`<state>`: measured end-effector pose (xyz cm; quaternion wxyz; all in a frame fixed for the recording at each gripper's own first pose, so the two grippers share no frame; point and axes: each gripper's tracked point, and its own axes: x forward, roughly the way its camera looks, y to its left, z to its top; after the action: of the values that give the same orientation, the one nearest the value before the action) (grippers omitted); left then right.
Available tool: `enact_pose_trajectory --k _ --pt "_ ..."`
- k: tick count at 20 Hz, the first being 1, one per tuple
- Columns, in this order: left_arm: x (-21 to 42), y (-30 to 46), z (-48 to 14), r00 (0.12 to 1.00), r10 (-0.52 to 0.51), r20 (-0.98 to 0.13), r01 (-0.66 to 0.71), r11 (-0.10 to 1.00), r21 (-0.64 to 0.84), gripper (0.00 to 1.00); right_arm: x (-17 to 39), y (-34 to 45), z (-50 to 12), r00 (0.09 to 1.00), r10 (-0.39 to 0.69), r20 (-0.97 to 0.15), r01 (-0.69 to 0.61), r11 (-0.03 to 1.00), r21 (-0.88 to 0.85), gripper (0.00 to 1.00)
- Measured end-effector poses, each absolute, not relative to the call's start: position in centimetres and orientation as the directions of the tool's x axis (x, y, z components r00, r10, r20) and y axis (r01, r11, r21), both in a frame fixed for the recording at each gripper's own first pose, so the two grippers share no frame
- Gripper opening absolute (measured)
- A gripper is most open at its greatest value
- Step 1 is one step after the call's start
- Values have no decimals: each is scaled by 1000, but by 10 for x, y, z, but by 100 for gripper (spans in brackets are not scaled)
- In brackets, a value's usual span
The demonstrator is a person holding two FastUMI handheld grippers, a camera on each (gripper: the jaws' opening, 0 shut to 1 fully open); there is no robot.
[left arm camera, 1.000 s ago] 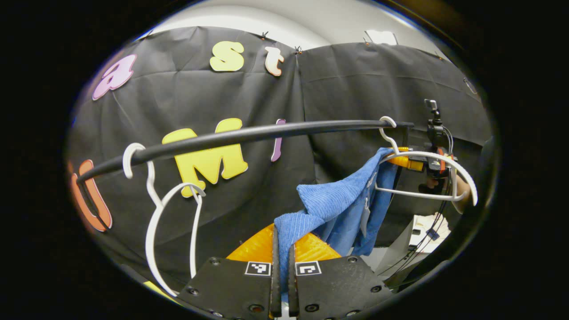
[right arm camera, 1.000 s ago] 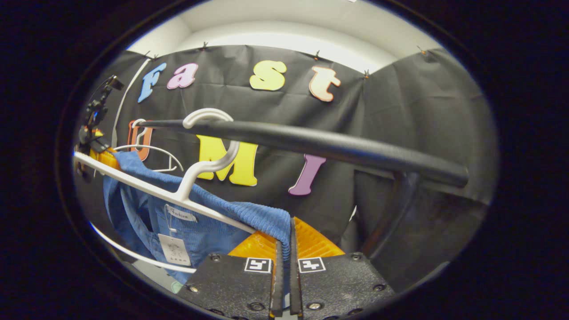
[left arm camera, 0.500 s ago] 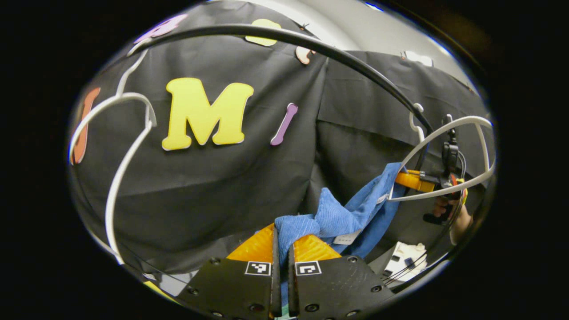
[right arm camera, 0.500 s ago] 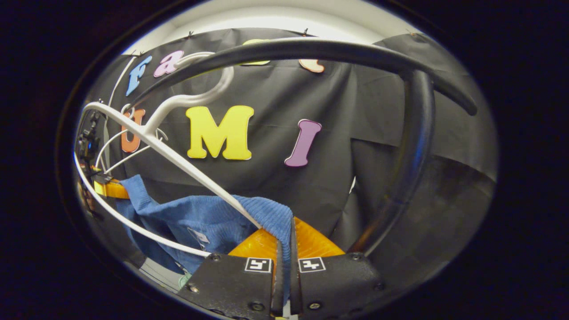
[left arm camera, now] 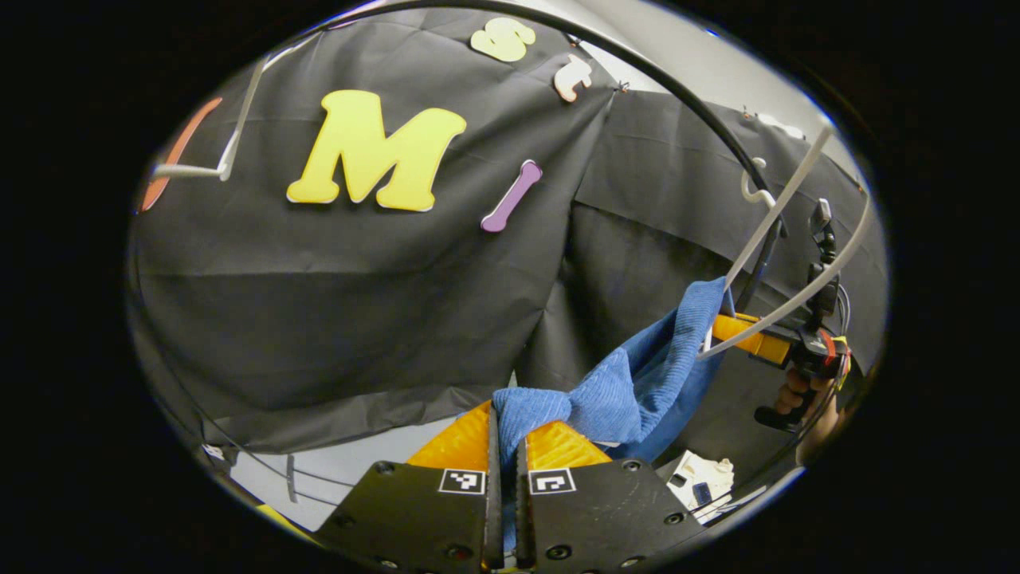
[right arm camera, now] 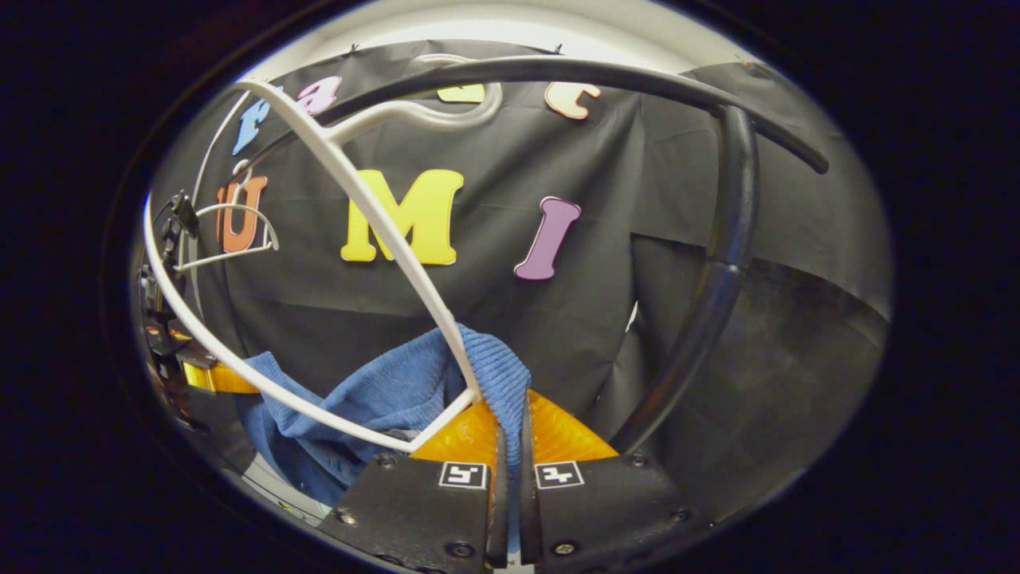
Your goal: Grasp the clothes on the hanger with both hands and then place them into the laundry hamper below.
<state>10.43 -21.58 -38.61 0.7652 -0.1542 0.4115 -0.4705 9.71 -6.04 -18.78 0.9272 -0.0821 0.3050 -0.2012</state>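
Your left gripper (left arm camera: 505, 446) has its two fingers pressed together on a fold of the blue garment (left arm camera: 637, 383), which bunches up right at the fingertips and then stretches away up and to the right. In the left gripper view you can follow that cloth all the way to your right gripper (left arm camera: 729, 327), seen farther off with your hand (left arm camera: 801, 395) wrapped around its grip; there the fabric's far end meets its fingers. That view also gives you a strip of pale floor beneath the hem of the black cloth wall (left arm camera: 358, 303) and a small white object (left arm camera: 701, 478) low on the right.

In the right gripper view, your right gripper (right arm camera: 510, 446) is likewise clamped on a ribbed edge of the blue garment (right arm camera: 382, 399), the cloth draped over the fingertips and sagging down to the left. This view shows the white hanger (right arm camera: 374, 215) up close: one arm runs down to the fabric just beside the fingertips, and its lower bar sweeps across in front of the cloth, with the hook over the black rail (right arm camera: 574, 76). A second white hanger (right arm camera: 227, 235) hangs farther left, near your left gripper (right arm camera: 203, 375) at the edge. The rail's dark upright post (right arm camera: 717, 279) stands to the right.
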Motion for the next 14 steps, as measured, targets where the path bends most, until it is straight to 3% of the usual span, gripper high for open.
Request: enact_pose_trajectory --k 5,13,14 --pt "71 -218 -398 198 -829 -523 599 525 -605 6 73 -50 -220 682 -395 -616 328 917 -225 9" --pt "52 -197 -387 299 -781 -548 539 613 -579 6 34 -22 -256 648 -324 -689 350 931 -108 9" --pt "47 -193 -386 310 -771 -556 536 625 -568 10 27 -17 -264 640 -306 -705 358 930 -79 9"
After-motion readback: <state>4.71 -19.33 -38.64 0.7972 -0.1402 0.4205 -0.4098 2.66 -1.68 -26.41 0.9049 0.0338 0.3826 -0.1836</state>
